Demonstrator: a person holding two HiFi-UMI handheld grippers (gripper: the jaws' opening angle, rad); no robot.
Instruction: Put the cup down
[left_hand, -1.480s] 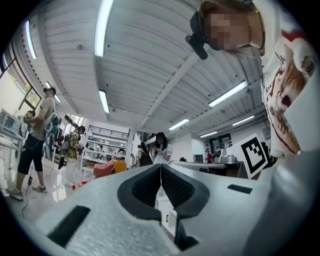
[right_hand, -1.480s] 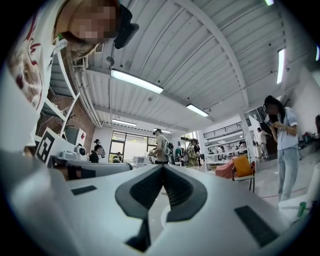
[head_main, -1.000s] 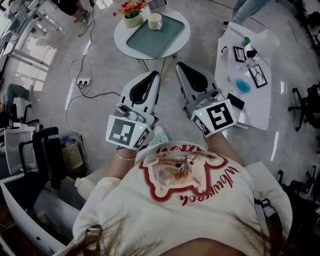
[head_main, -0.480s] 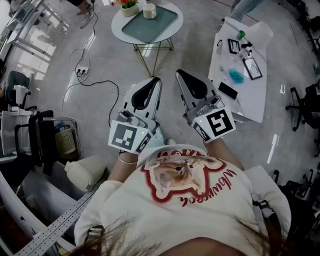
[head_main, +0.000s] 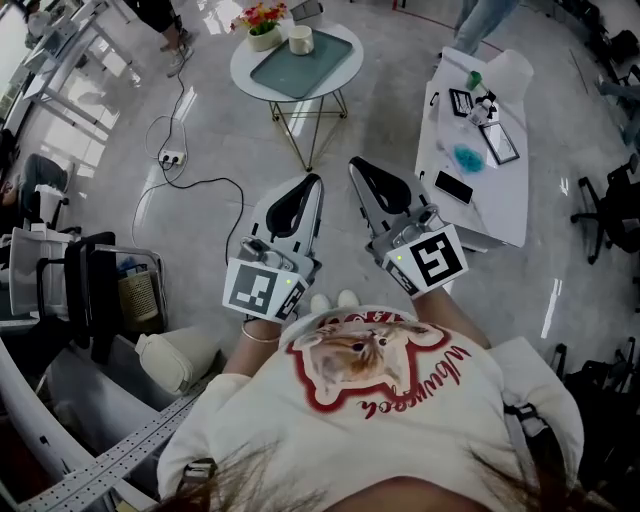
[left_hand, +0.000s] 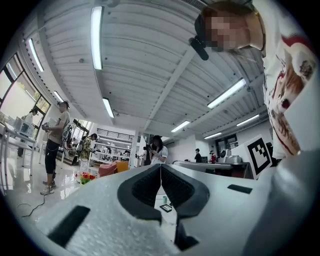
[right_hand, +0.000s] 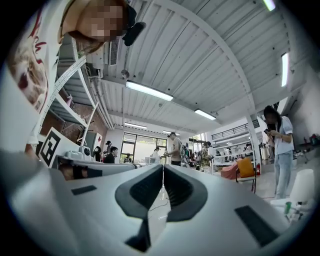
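A cream cup stands on a teal tray on a round white table, far ahead of me in the head view. My left gripper and right gripper are held side by side near my chest, well short of that table. Both are shut with nothing between the jaws. In the left gripper view the left gripper has its tips touching, and so does the right gripper in the right gripper view. Both gripper views look up at the ceiling and across the room.
A flower pot sits beside the cup. A white rectangular table with a phone and small items stands at the right. A power strip and cables lie on the floor at left. Chairs and racks crowd the left side. People stand around.
The round table and the white table sit farther from me than before. Both grippers stay shut and side by side.
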